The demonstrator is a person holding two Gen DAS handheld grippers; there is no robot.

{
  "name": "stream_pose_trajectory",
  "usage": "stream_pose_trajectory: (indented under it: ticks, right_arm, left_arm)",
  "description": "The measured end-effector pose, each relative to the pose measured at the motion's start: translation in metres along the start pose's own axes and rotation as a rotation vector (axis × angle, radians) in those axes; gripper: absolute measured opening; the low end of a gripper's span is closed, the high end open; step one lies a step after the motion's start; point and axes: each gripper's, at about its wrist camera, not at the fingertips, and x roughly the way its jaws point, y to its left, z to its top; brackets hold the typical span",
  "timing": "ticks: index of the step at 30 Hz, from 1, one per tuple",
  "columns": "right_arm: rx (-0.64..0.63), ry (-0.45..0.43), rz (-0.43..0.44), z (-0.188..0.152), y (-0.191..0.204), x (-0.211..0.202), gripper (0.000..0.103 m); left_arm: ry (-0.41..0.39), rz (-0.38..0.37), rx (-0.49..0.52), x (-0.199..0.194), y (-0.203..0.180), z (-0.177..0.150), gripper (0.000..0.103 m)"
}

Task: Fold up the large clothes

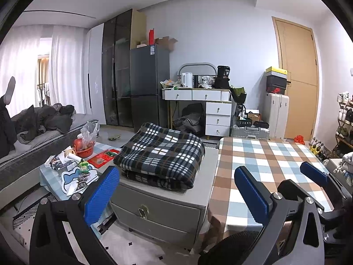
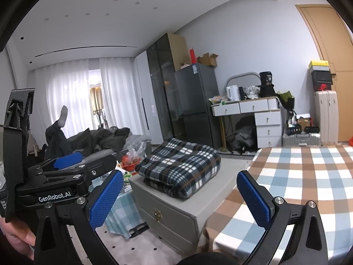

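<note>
Nearest the lens, the left gripper (image 1: 177, 195) hovers with its blue-padded fingers spread wide apart and nothing between them. The right gripper (image 2: 179, 198) is likewise spread wide and empty, held just beside the left one, which shows at the left edge of the right wrist view. Both sit above the near edge of a table covered in a brown, blue and white checked tablecloth (image 1: 264, 165). Just left of the table stands a grey drawer cabinet (image 1: 158, 216). On its top lies a folded black, white and blue plaid blanket (image 1: 161, 154), touched by neither gripper.
</note>
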Motion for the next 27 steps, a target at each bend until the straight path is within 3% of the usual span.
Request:
stream_pose_trajectory:
  ticks: [27]
  right_arm:
    - [0.016, 0.003, 0.002, 0.0007, 0.001, 0.0021, 0.103]
  left_arm:
    - [0.008, -0.021, 0.004, 0.0014, 0.0012, -0.0025, 0.102]
